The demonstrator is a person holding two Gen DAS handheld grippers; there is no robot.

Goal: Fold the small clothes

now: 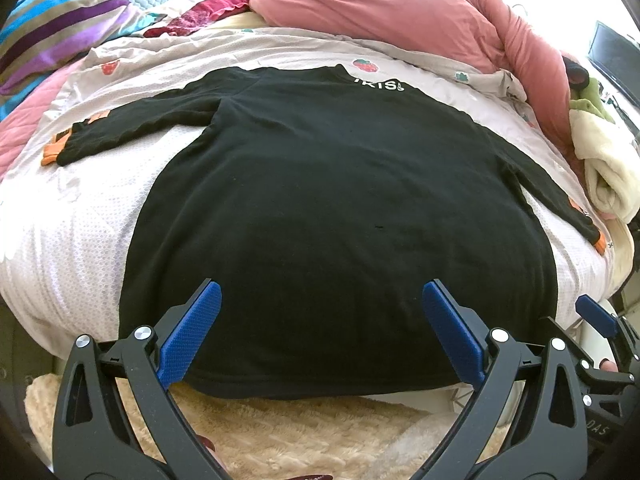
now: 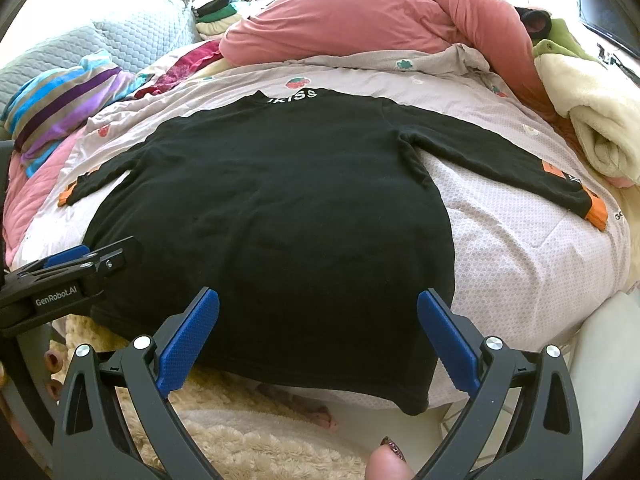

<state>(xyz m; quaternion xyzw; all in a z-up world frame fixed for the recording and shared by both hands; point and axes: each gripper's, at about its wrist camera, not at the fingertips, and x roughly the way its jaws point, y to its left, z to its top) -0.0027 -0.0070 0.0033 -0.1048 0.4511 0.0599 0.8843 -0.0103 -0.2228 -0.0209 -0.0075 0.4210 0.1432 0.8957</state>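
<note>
Bed (image 1: 80, 240) with pale quilt carries a black long-sleeved top (image 1: 320, 200) spread flat, hem hanging over the near edge, collar toward the far side, sleeves out to both sides. Pink duvet (image 1: 380, 8) bunched at the far edge. Left gripper (image 1: 320, 300) and right gripper (image 2: 318, 308) hover at the hem, both with fingers wide apart, holding nothing.

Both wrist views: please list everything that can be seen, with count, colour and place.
Long-sleeved black top with orange cuffs: one, spread flat on the bed, hem nearest.
Pale strawberry-print bedcover: one, under the top.
Pink duvet: one, bunched at the far side.
Striped blue-purple pillow: one, far left.
Cream fleece blanket: one, rolled, right edge.
Green garment: one, far right.
Beige fluffy rug: one, on the floor below.
Dark screen: one, far right.
Left gripper: open, above the hem.
Right gripper: open, above the hem.
</note>
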